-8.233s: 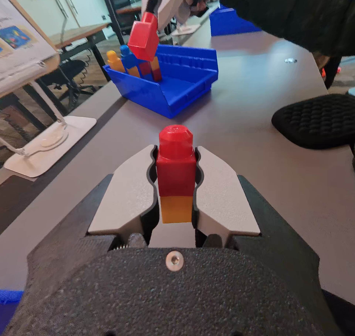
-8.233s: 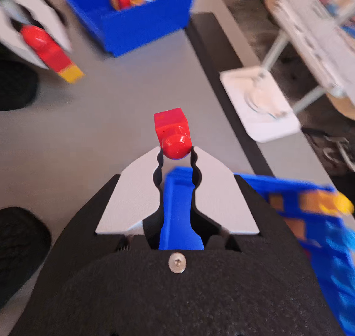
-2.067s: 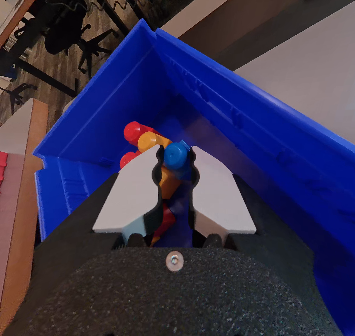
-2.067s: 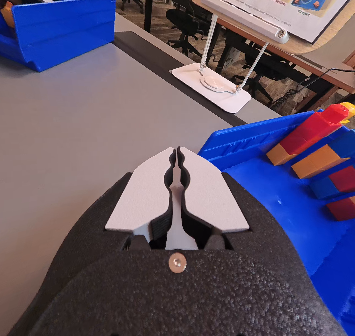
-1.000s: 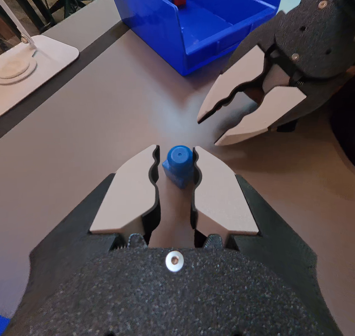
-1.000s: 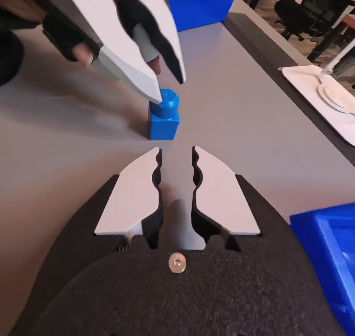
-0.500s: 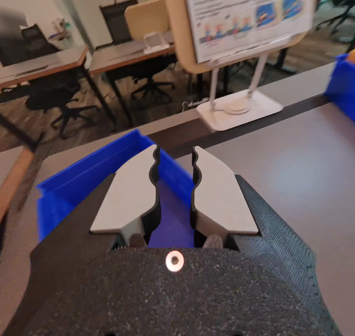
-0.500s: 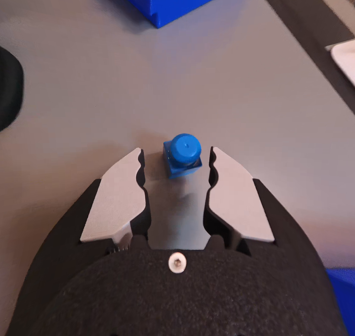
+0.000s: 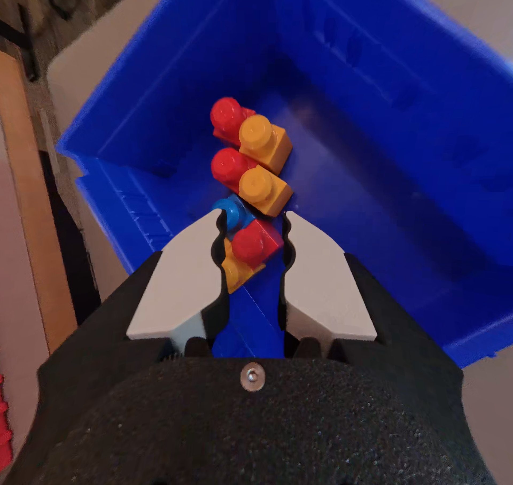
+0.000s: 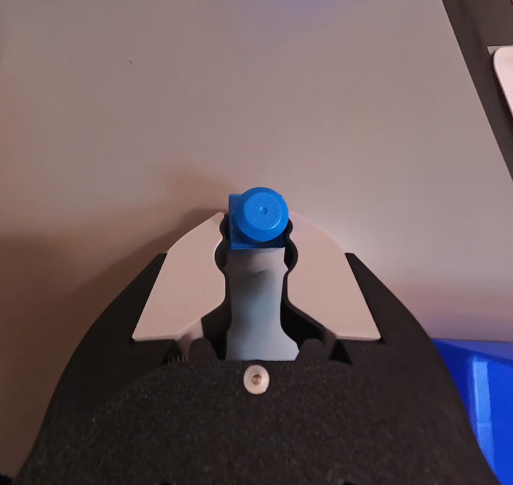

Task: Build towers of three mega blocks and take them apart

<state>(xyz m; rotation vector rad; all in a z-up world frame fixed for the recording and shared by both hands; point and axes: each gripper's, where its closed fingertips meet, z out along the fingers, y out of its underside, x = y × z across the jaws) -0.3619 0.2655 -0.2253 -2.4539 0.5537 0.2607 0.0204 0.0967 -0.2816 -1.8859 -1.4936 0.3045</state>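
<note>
Item: tower base. My right gripper (image 10: 256, 216), fingers pinching the blue block (image 10: 256, 223) on open bench (image 10: 249, 83). My left gripper (image 9: 252, 216), fingers spread over the red block (image 9: 254, 245) in the blue bin (image 9: 388, 110), near its front wall. Next, I judge: close, lift, press onto blue.

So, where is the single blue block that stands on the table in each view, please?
Left wrist view: not in it; the blue block in the bin there is a different one.
Right wrist view: the blue block sits in the middle, stud toward the camera, between the tips of the right gripper.
Shared landmark: none is sure. A blue bin corner shows at lower right, but it may be another bin.
</note>
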